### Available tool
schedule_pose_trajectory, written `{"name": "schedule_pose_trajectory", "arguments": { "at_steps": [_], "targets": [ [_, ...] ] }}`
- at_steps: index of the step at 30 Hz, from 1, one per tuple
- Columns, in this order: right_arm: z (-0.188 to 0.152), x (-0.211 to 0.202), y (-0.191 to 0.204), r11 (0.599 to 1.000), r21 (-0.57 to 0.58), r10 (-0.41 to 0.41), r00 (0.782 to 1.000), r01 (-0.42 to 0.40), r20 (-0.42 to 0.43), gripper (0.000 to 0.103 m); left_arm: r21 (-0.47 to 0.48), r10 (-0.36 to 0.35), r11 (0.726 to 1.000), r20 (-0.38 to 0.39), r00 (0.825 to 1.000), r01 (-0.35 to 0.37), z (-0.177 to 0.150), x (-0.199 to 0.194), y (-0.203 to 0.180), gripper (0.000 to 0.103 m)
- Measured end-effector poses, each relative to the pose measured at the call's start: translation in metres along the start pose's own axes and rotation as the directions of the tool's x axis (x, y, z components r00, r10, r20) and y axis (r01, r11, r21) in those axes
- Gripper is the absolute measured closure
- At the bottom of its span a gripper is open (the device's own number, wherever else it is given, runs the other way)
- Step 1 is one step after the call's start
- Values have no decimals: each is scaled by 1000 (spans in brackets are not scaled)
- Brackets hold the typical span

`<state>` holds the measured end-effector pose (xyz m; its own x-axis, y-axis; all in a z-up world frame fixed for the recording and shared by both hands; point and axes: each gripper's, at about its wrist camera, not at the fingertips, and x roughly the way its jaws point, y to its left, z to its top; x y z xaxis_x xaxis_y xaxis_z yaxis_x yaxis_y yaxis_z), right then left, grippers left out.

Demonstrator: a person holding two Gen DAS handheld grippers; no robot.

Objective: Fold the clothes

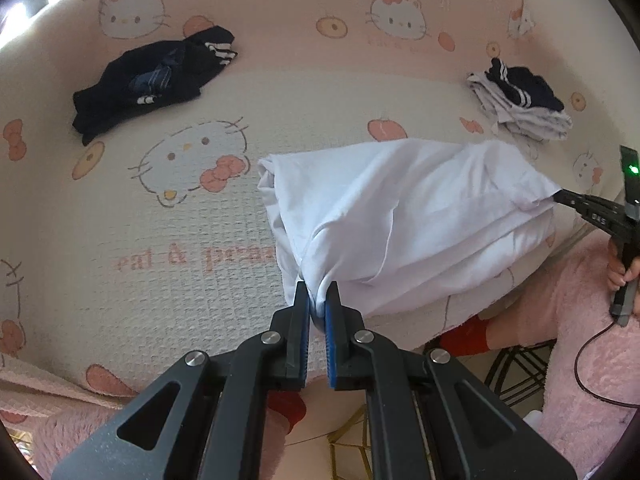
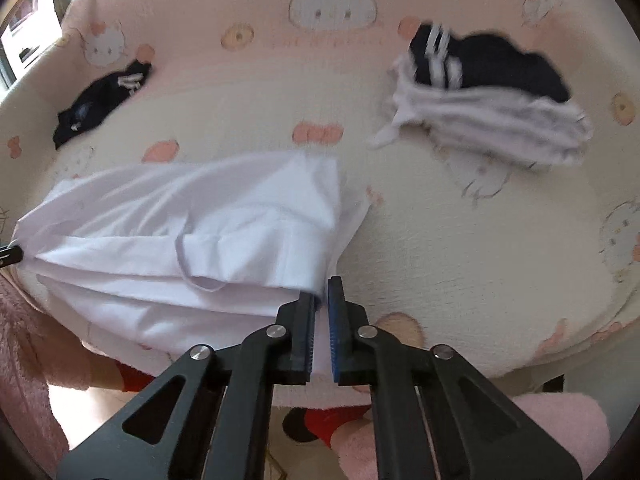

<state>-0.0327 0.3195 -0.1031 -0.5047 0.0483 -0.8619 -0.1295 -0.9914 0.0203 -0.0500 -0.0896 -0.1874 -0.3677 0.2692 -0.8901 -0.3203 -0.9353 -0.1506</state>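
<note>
Plainly, step in hand: a fold of the white garment (image 1: 404,216), held at two ends over the near edge of the cat-print cover (image 1: 192,216)
Left gripper (image 1: 318,300): pinched tight on a bunched corner of the cloth
Right gripper (image 2: 322,294): jaws narrow with white fabric between them, so it looks clamped on the other end
Elsewhere: a folded pile (image 2: 492,108) lies far right, a dark crumpled garment (image 1: 152,80) far left
Next move, as I judge: both ends carried together and level, so the edges meet without twisting

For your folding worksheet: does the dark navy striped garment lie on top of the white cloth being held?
No, the navy striped garment lies apart from the white cloth.
</note>
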Motion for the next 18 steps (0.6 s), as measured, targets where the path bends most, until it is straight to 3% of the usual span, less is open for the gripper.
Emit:
{"name": "schedule_pose_trajectory", "arguments": {
  "at_steps": [3,7,9,10,11,12,13,15,18],
  "targets": [
    [-5,-14,-8,999,27,41,999,-41,29,99,-11,-13,1000,-29,1000,13,-2,6,6,96],
    [-12,-3,-15,997,68,36,998,-32,-54,99,-4,11,1000,-110,994,-11,-3,23,8,91],
    [-15,2,-19,996,88,35,995,-27,-96,99,-17,48,999,-148,988,-51,-4,32,11,73],
    [-17,5,-21,995,98,35,993,-23,-117,98,-29,54,998,-157,986,-59,-3,34,13,54],
    [-19,8,-23,994,108,35,990,-20,-138,95,-45,54,997,-163,985,-62,-3,36,16,50],
    [-20,11,-25,993,118,35,987,-16,-158,79,-63,43,997,-158,987,-53,-2,35,19,50],
    [-22,13,-27,992,128,35,983,-12,-179,65,-80,30,996,-134,991,-41,-1,31,21,50],
    [-26,19,-31,989,147,37,975,-4,-220,65,-117,13,993,-42,999,-18,2,14,25,50],
    [-15,-11,-36,983,177,54,997,-42,-63,64,-148,1,989,144,990,20,4,-18,29,50]
  ]
}}
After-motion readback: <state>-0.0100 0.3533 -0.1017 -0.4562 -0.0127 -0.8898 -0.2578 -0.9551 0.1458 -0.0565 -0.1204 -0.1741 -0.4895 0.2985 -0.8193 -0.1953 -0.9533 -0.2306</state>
